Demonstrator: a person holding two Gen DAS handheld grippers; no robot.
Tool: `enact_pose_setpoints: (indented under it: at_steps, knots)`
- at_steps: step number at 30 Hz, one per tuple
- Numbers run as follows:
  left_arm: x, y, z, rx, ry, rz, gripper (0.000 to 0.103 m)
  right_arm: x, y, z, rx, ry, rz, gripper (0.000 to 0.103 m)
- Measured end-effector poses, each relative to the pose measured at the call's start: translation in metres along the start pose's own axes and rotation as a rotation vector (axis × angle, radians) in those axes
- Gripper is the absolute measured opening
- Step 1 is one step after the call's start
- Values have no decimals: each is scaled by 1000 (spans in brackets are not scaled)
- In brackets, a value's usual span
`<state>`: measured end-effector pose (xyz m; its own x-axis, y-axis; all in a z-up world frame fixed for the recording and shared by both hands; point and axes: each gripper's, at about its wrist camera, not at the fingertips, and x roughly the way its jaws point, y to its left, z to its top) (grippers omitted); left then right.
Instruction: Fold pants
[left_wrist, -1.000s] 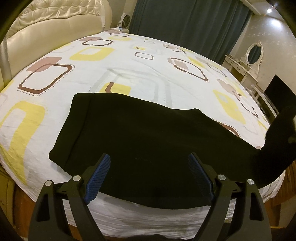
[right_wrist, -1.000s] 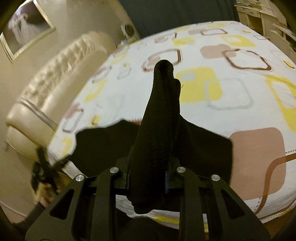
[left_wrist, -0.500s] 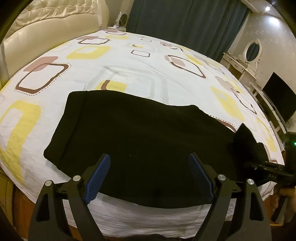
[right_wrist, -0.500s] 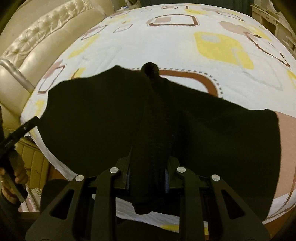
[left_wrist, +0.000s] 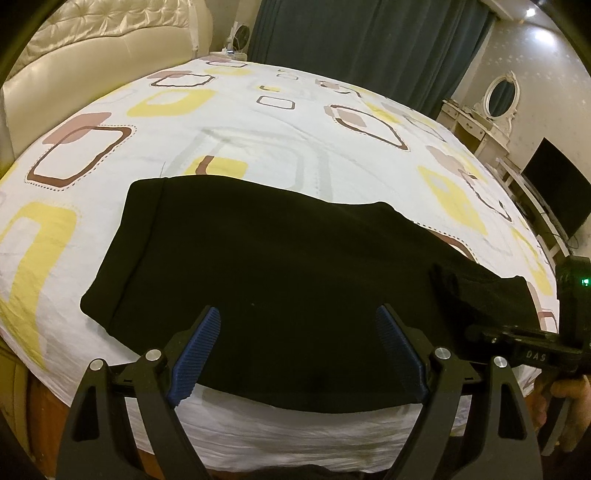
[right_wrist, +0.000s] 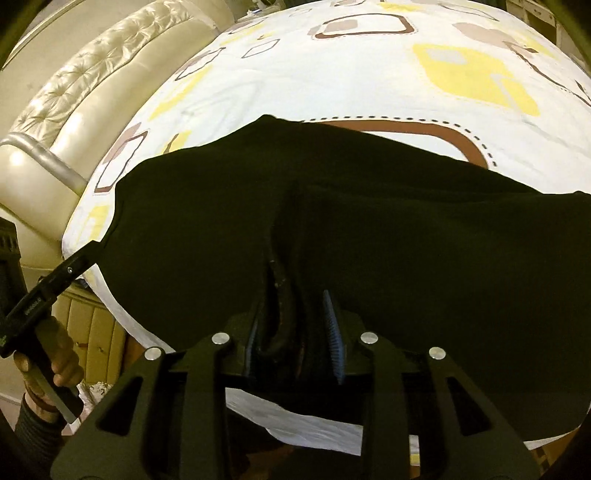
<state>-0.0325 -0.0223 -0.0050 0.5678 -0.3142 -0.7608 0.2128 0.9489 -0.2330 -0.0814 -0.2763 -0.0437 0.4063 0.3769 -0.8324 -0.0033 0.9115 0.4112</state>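
Black pants are lying along the bed's near edge; right gripper, at their 3 o'clock end, is easing open, fabric loosely between, probably dropping the fold. Left gripper is hovering wide open, empty.

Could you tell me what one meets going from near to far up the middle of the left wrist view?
Left gripper, jaws wide open and empty → white front edge of the bed → black pants lying flat → patterned bedsheet → dark curtain.
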Motion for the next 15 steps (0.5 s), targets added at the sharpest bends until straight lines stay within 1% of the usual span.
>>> enact_pose_setpoints:
  at_steps: [2,6,12,15]
  knots:
    - [1,-1,-1,3,2,-1,85,0,-1,-1,22,-5,23,39]
    - [2,-2,-1,12,4,-1,85,2,-2,-4,64,-12,85,44]
    - [3,-4,-2,23,4,0,85,13,-16,-12,147,-20,169,45]
    - [3,-6,-3,31,8,1,85,14,-20,-15,148,-48,196,45]
